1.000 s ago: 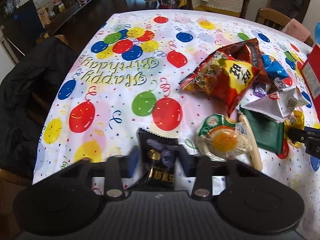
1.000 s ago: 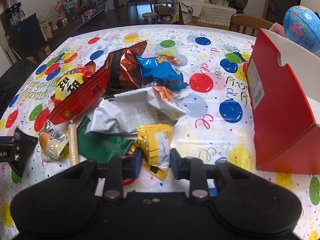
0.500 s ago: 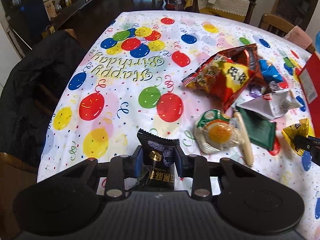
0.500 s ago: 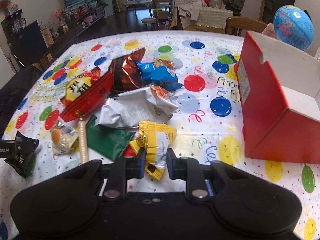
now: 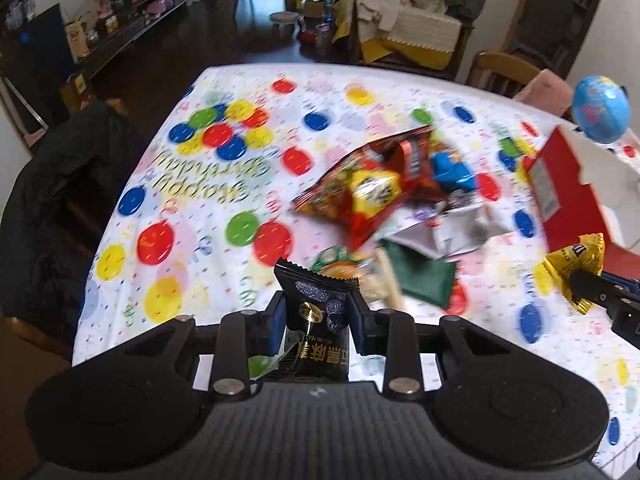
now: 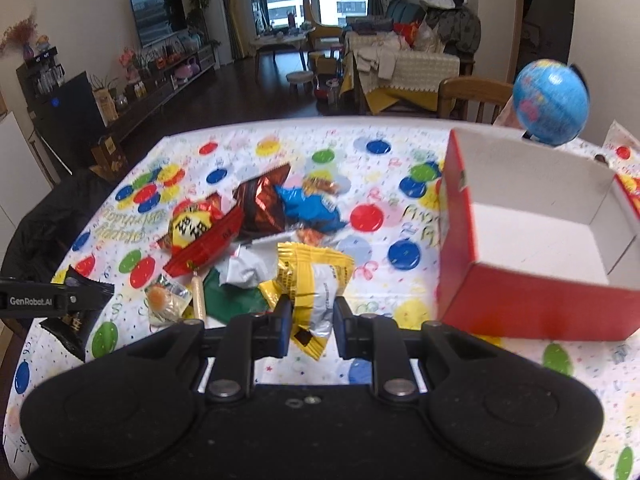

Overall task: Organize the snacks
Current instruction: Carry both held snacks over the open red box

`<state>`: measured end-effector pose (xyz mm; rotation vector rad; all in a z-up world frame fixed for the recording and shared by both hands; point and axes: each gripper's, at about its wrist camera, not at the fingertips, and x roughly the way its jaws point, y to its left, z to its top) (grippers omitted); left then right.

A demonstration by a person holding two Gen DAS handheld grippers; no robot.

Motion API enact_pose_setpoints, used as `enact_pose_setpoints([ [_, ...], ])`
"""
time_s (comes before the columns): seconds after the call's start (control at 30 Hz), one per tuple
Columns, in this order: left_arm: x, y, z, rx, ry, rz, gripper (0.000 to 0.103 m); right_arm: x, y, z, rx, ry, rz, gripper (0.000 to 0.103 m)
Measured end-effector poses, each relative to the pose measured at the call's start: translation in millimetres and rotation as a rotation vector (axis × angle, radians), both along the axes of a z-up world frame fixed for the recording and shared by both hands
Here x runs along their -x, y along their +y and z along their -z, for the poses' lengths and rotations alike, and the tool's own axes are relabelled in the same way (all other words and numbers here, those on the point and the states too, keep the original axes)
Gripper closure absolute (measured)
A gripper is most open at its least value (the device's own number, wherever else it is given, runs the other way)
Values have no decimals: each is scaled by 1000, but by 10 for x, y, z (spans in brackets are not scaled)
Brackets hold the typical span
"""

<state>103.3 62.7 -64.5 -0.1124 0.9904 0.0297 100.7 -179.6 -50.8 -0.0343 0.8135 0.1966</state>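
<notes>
Your left tool (image 5: 316,322) is clamped on a small black snack packet (image 5: 318,312), held upright clear of the counter (image 5: 192,216) over its near edge; your right tool (image 6: 310,318) is pinched on a yellow snack packet (image 6: 316,280), also lifted, between the snack pile and the red box (image 6: 532,304). Both sets of jaws closed in over the past second and the pads now press on the packets. Only the right view shows the box's white inside, standing open near the counter's right edge with a blue globe (image 6: 551,103) behind it; the left view cuts the box off and catches just the tip of your right tool with the yellow packet. The left view is blurred across the pile. Left on the cloth you have about seven snacks: a red and yellow bag (image 6: 200,232), a dark red foil bag (image 6: 262,204), a blue bag (image 6: 312,208), a white packet (image 6: 248,268), a green packet (image 6: 228,300), a clear packet with an orange sweet (image 6: 164,300) and a thin stick (image 6: 198,298). Others may lie hidden beneath them.
</notes>
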Motion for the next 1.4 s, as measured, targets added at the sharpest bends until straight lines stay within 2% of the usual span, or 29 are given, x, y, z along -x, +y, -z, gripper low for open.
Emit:
enact_pose_setpoints([
  [0.3,-96,-519,-324,-7,-68,82,72,66,-321,-342,-13,-58,32,83],
  [0.67,-397,-1292,-570,-4,-133,175,72,-66,-951,-509,0,-91,95,83],
  [1.07,-813,-2182,-593,24,-146,237,72,-291,-1729,-546,42,-97,153,83],
  [1.4,-1162,-2889,-482,40,-150,311,71,-473,-2274,-335,67,-50,185,83],
])
